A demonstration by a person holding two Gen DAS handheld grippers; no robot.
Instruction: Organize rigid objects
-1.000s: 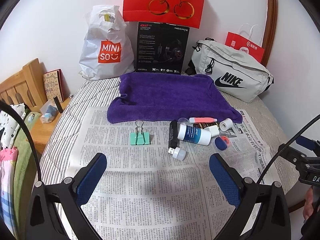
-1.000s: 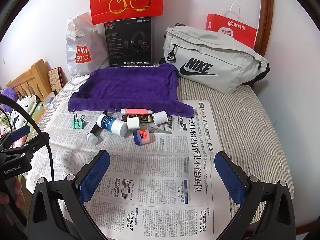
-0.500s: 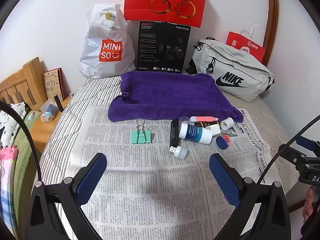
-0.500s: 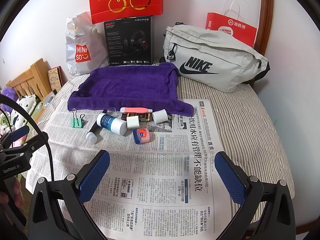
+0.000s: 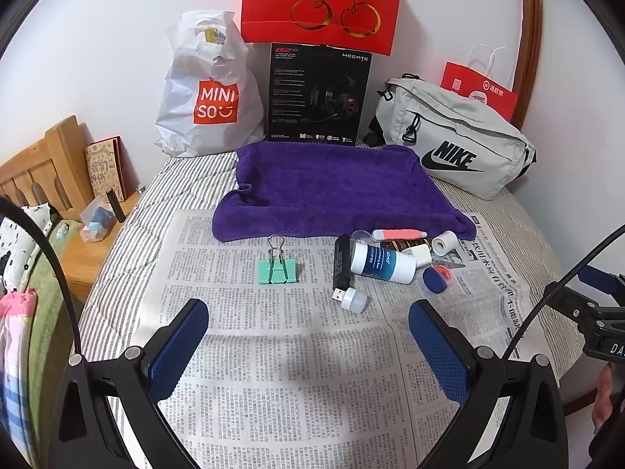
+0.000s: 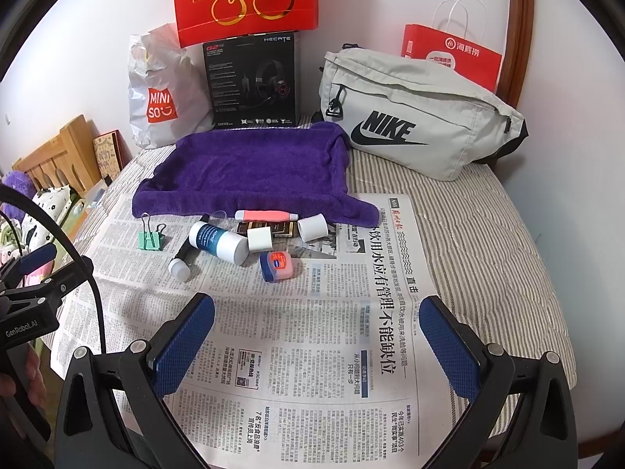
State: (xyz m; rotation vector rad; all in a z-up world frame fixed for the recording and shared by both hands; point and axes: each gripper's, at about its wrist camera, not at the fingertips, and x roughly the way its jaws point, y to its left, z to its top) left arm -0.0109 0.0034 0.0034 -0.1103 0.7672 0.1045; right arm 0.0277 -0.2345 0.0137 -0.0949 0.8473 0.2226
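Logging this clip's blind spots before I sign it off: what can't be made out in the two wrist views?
- Flat dark brown packet: both views, mostly covered by the small white cap and pink-and-white pen.
- Black USB stick: right wrist view, partly hidden behind the white-and-blue bottle.
- Red cherry gift bag: top cut off by both views' edges.
- Newspaper small print: too small to read.

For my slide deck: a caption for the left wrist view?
Open left gripper hovers over newspaper, facing a green clip.

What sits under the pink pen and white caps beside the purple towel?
A dark brown flat packet lies on the newspaper, partly covered by the square white cap and edged by the pink pen. Its label is unreadable.
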